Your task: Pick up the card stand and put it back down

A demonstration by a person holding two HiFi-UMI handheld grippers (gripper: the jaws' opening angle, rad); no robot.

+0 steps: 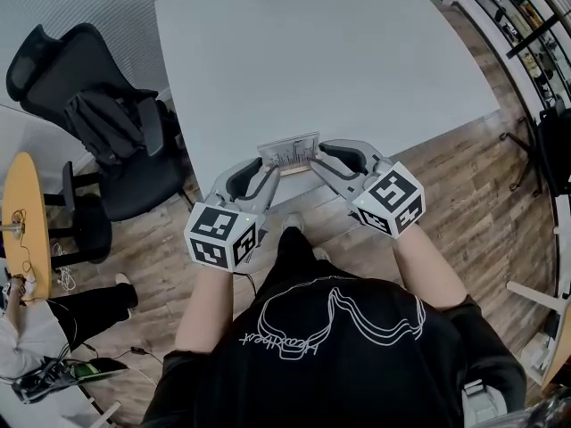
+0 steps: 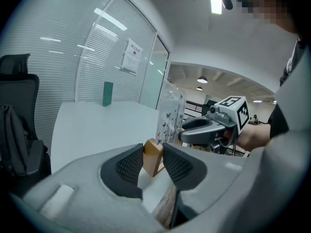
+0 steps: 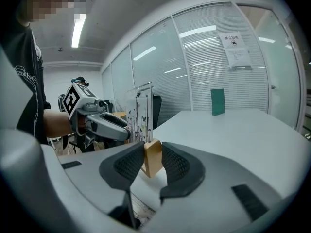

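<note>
Wood block for a base [image 2: 153,158], with a clear panel [image 2: 170,111] standing upright in it and a card printed with little butterflies inside. That's the stand [image 1: 290,154], and it's right at the near edge of the white bench [image 1: 357,52], just in front of the person.

Both tools are on it, one from each end. The left tool [image 1: 268,169] has its ribbed black pads clamped on the left end of the base, with the wood squeezed between them in the left gripper view. The right tool [image 1: 318,159] does the same on the other end, and the right gripper view shows the block pinched snugly between its pads [image 3: 130,165]. So neither is empty and both are gripping the base. The jaws only sit as far apart as the block is wide. Each tool also shows up in the other one's view, pointing in from across the panel.

I honestly can't tell whether the base is resting on the bench or held just off it, since the jaws cover the underside.

Other stuff: there's a green box [image 3: 217,102] upright at the far end of the bench, well away from the stand. A black chair [image 1: 107,114] sits off the bench's left side on the wood floor [image 1: 464,185].
</note>
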